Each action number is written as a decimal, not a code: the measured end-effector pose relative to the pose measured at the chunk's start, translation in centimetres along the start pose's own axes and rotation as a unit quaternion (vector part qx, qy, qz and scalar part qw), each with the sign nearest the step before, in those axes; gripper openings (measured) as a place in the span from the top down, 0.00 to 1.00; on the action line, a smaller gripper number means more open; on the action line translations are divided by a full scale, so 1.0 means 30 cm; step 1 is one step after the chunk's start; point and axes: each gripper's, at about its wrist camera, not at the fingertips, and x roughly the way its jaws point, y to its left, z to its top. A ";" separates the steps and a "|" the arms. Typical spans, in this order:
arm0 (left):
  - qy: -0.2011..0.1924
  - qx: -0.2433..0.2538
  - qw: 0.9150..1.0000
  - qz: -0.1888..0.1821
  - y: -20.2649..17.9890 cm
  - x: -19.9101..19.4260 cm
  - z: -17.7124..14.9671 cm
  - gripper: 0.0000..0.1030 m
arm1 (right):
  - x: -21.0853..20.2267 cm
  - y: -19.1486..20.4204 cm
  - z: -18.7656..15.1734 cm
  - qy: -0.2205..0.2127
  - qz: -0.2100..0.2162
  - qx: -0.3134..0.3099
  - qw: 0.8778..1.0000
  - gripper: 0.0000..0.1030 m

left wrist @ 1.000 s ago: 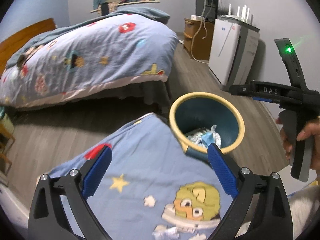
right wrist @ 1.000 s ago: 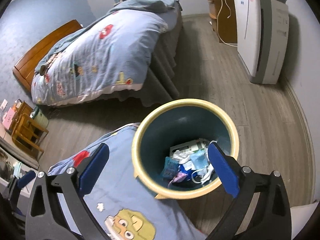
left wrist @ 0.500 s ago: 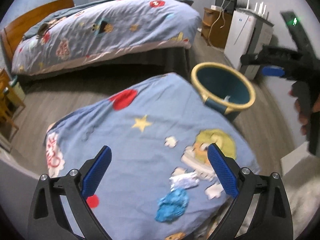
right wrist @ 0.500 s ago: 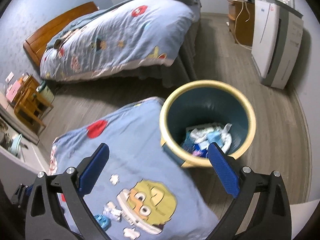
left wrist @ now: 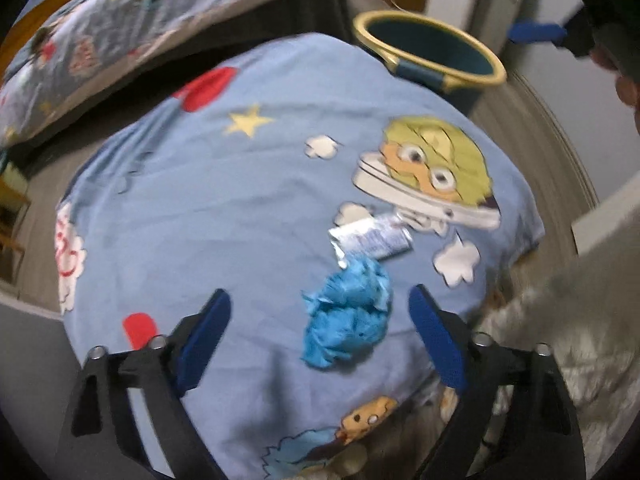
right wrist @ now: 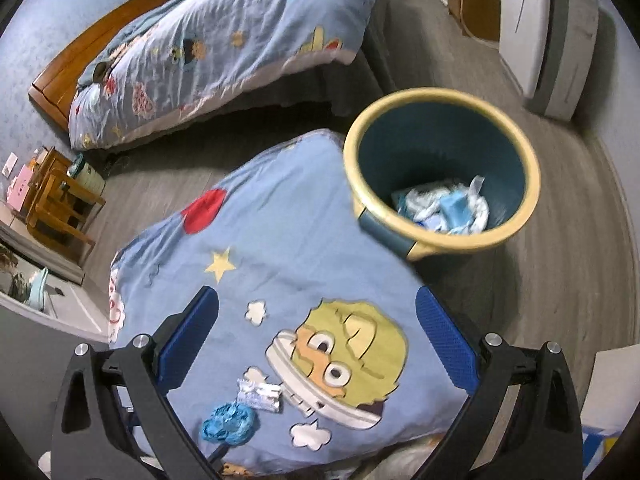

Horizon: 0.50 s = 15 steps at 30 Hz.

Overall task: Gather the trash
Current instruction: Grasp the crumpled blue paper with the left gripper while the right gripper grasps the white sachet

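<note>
While both grippers hang above a light-blue cartoon-print cushion (left wrist: 248,208), neither has hold of anything. At the bottom of the left wrist view, the left gripper (left wrist: 320,332) stands with its jaws spread wide, and a crumpled bright-blue tissue wad (left wrist: 348,320) lies on the cushion between its blue-padded fingers (left wrist: 202,340), nearer the right-hand one and touching neither. Just above the wad, touching its upper edge, rests a flattened silver foil wrapper (left wrist: 372,238), beside the printed yellow-haired cartoon face (left wrist: 436,164). In the upper right of that frame sits a round dark-blue waste bin with a cream rim (left wrist: 430,46), right against the cushion's far edge; the view is blurred.

Across the bottom of the right wrist view, the right gripper (right wrist: 318,340) is likewise fully open and empty over the cushion (right wrist: 280,232). The wad (right wrist: 228,424) and wrapper (right wrist: 260,394) show at lower left there. The bin (right wrist: 516,148) fills the upper right, holding crumpled white and blue trash (right wrist: 444,206). A bed with a matching blue quilt (right wrist: 224,48) occupies the upper left.
</note>
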 end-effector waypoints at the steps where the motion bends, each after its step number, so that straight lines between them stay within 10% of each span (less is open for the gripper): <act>1: 0.007 0.004 1.000 -0.004 -0.006 0.009 -0.001 0.33 | 0.006 0.005 -0.005 0.003 -0.002 -0.004 1.000 0.06; 6: 0.047 0.019 0.999 -0.012 -0.020 0.059 -0.018 0.76 | 0.033 0.046 -0.044 0.015 -0.013 -0.041 0.999 0.06; 15: 0.003 -0.041 0.999 0.008 0.089 -0.011 0.026 0.83 | 0.072 0.114 -0.091 0.032 -0.014 -0.103 0.994 0.10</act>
